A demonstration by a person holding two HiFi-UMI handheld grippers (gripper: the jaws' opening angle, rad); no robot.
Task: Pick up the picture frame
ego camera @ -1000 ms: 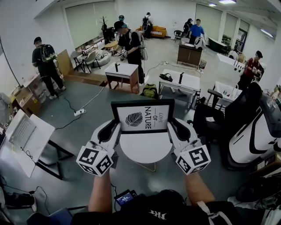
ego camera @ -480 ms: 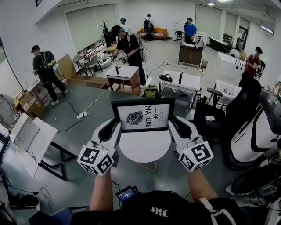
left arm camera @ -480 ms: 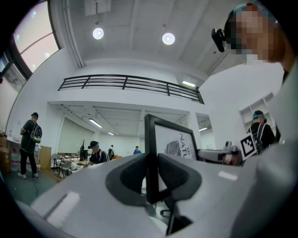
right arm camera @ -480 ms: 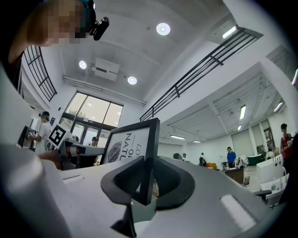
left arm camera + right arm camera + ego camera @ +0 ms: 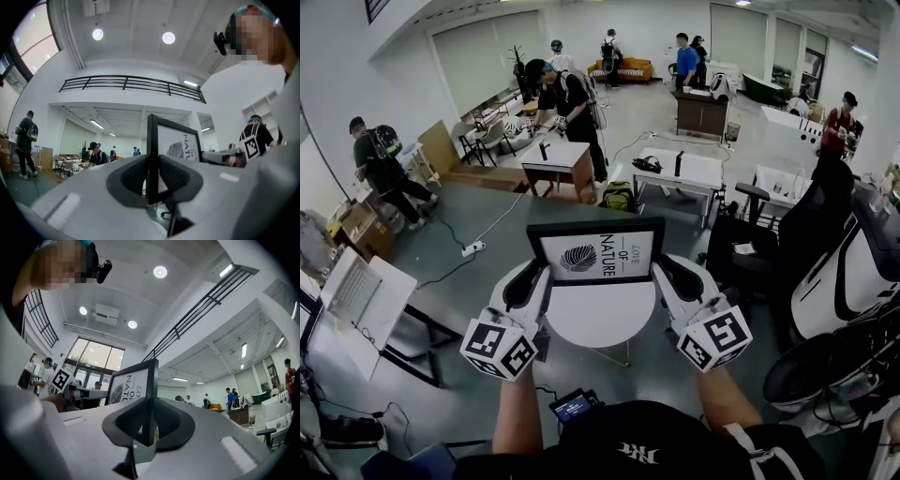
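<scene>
A black picture frame (image 5: 596,255) with a leaf print and lettering is held upright above a round white table (image 5: 600,323). My left gripper (image 5: 540,274) is shut on the frame's left edge, and my right gripper (image 5: 662,272) grips its right edge. In the left gripper view the frame (image 5: 176,144) stands edge-on, pinched between the dark pads (image 5: 133,174) of that gripper (image 5: 152,177). In the right gripper view the frame (image 5: 132,383) likewise sits between the pads of the right gripper (image 5: 149,423), whose jaws are closing on it.
A white desk (image 5: 366,295) stands at the left, and a black office chair (image 5: 759,246) and a large white machine (image 5: 853,281) at the right. Tables (image 5: 558,155) and several people fill the back of the room. A small screen (image 5: 574,407) hangs at my waist.
Both grippers and the frame have drifted slightly left together in the head view, grip unchanged. The person at the far left has walked further left.
</scene>
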